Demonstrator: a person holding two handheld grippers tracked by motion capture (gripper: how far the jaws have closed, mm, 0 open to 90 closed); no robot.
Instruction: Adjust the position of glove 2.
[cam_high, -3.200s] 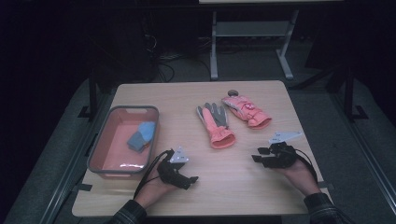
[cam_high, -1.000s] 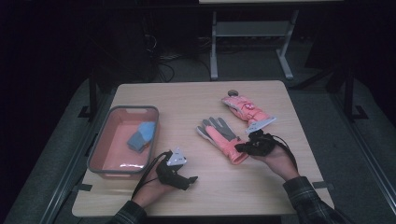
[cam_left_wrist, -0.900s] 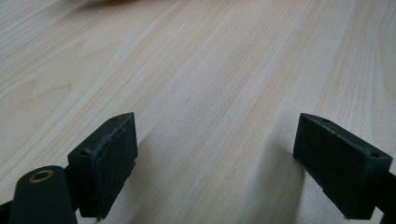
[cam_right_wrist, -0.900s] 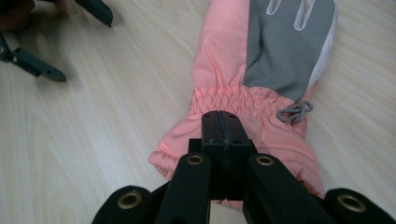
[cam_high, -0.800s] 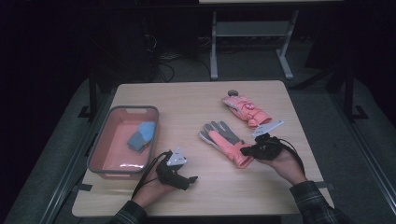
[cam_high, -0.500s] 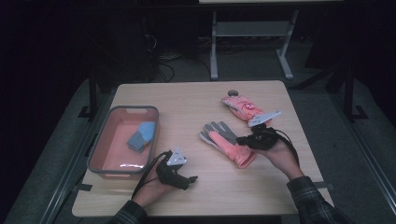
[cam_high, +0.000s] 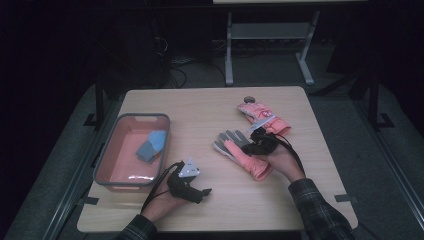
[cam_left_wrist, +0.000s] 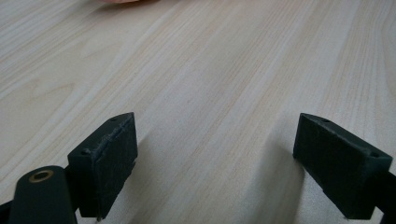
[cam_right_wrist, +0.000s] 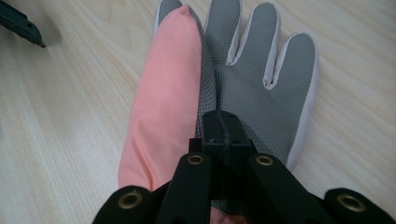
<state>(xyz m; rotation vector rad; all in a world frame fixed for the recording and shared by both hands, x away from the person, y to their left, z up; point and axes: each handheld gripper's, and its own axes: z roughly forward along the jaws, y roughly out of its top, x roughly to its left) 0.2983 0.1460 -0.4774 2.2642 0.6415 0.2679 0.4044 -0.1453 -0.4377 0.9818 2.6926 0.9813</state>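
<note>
A salmon and grey work glove (cam_high: 242, 152) lies palm up in the middle of the wooden table (cam_high: 200, 110). In the right gripper view its grey mesh palm and fingers (cam_right_wrist: 243, 70) spread away from me. My right gripper (cam_high: 251, 145) sits over that palm with its jaws shut (cam_right_wrist: 222, 119), and I see no fabric between them. A second salmon glove (cam_high: 262, 116) lies farther back on the right. My left gripper (cam_high: 204, 191) rests near the front edge. It stands open (cam_left_wrist: 215, 158) over bare wood.
A pink bin with a grey rim (cam_high: 107, 155) stands at the left with a blue folded cloth (cam_high: 151, 146) inside. A small round object (cam_high: 248, 98) lies beyond the far glove. Dark floor and a metal stand lie past the table's far edge.
My right hand has moved from the glove's cuff end up over its palm. The glove shifted slightly toward me early on and then lay still. The left gripper stayed put.
</note>
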